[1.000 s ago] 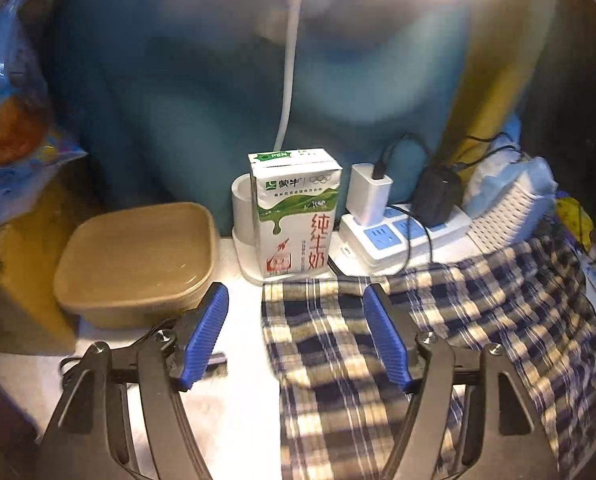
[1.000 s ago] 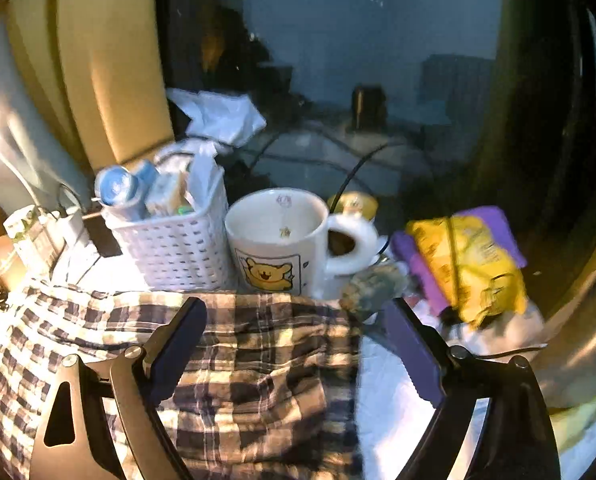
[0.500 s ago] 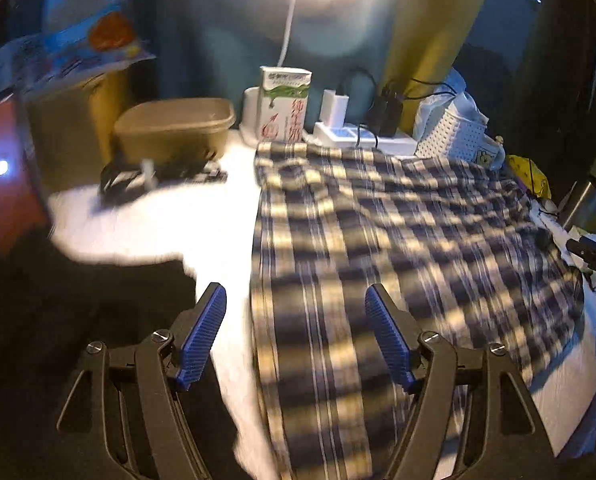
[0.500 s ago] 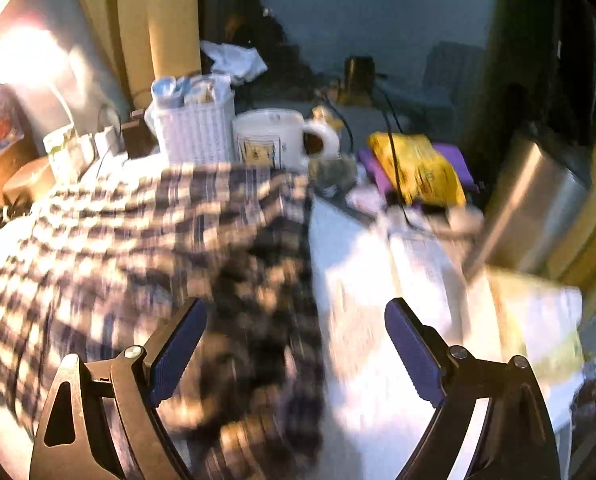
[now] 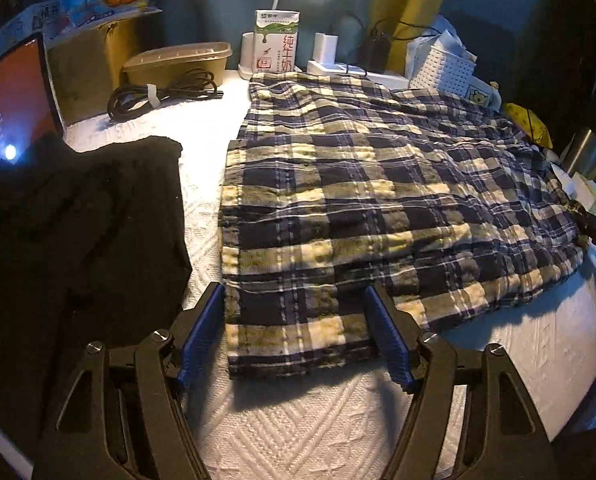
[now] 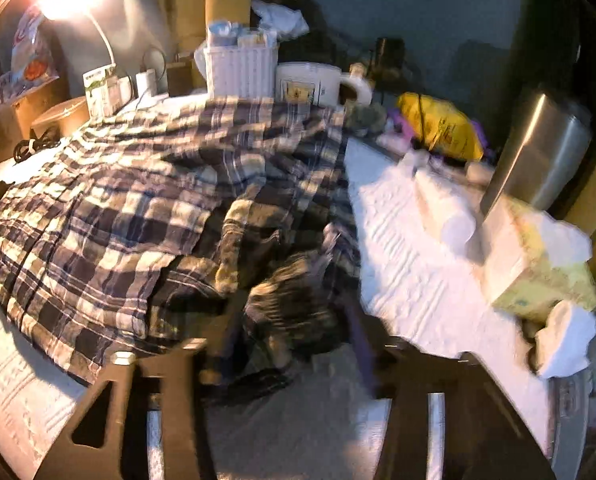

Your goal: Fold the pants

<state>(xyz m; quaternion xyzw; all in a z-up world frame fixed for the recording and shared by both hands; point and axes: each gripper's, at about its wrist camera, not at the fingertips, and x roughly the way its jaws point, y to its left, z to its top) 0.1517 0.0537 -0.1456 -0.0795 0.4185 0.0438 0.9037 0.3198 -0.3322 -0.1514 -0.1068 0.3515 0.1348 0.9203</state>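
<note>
Navy and cream plaid pants (image 5: 358, 184) lie spread across the white textured cover (image 5: 298, 420). My left gripper (image 5: 294, 336) is open, its blue pads either side of the near left hem of the pants, just above the cloth. In the right wrist view the pants (image 6: 130, 208) lie rumpled, with a bunched waist end (image 6: 298, 300) between the jaws. My right gripper (image 6: 294, 332) is blurred by motion; its jaws stand apart around that bunched end.
A black garment (image 5: 70, 240) lies left of the pants, with a tablet (image 5: 10, 104) beyond. Milk carton (image 5: 276, 42), food container (image 5: 178, 62), cable coil (image 5: 162, 94), power strip and white basket (image 5: 438, 68) line the back. Mug (image 6: 310, 84), steel flask (image 6: 538, 152), tissue box (image 6: 538, 264) stand right.
Both grippers have pulled back from the far edge of the pants to the near edge. The pants now lie spread out in front of them. The right gripper's jaws look narrower.
</note>
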